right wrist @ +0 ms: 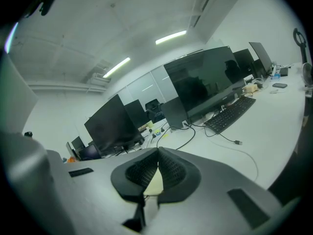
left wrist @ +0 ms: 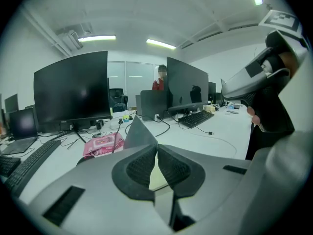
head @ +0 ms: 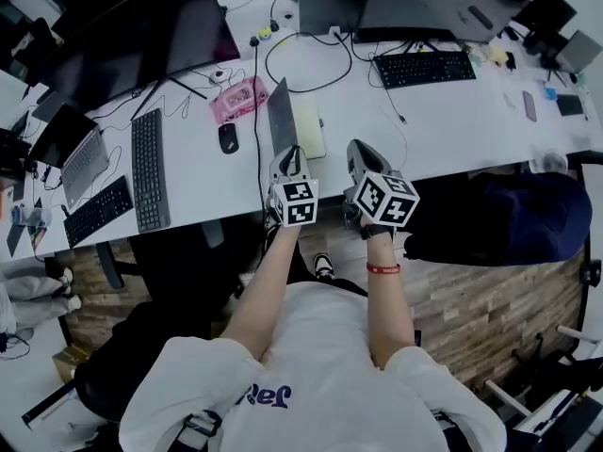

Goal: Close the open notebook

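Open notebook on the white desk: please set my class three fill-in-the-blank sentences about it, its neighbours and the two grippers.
The grey-covered notebook with pale yellow pages lies ____ on the white desk.
Next to the black computer mouse lies a ____ plastic packet.
The jaws of the left gripper and of the right gripper are ____, with nothing between them.
Missing words: open; pink; shut.

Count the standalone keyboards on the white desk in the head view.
3. The far keyboard lies upper right, before the monitors; the grey keyboard runs lengthwise at the left; the angled keyboard sits left of it at the desk edge. Monitors may hide more.
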Available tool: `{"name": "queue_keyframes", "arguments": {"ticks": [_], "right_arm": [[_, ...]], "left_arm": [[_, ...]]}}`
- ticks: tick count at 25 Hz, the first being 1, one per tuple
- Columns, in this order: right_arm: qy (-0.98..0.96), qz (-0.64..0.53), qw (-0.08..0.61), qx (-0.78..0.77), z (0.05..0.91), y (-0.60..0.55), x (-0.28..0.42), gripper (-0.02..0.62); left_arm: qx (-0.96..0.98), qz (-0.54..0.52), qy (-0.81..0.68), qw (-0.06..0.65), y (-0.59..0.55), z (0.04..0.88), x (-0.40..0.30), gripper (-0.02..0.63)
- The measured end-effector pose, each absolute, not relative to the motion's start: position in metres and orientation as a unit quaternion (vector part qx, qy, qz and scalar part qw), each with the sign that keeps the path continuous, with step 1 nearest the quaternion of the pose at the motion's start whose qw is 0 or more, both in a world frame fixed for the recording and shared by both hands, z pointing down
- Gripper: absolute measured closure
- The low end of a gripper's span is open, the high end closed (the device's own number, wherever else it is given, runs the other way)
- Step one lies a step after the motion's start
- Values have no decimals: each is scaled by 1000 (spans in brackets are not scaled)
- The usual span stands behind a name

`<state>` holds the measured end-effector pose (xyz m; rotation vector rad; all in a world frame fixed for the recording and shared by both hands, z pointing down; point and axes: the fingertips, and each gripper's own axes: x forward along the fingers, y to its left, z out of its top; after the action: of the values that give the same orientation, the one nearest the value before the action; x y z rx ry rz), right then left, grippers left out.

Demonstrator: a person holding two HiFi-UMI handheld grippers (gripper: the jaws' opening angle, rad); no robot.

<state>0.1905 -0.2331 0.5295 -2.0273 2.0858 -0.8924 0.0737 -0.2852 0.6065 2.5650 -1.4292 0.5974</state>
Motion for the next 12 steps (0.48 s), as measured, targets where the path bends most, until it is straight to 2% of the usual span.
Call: {"name": "queue_keyframes", "arguments": {"ticks": [12], "right_arm": [[670, -299, 49, -678, 539, -221, 202, 580]], "left_arm": [[864, 220, -450, 52, -282, 620, 94, 572]]}}
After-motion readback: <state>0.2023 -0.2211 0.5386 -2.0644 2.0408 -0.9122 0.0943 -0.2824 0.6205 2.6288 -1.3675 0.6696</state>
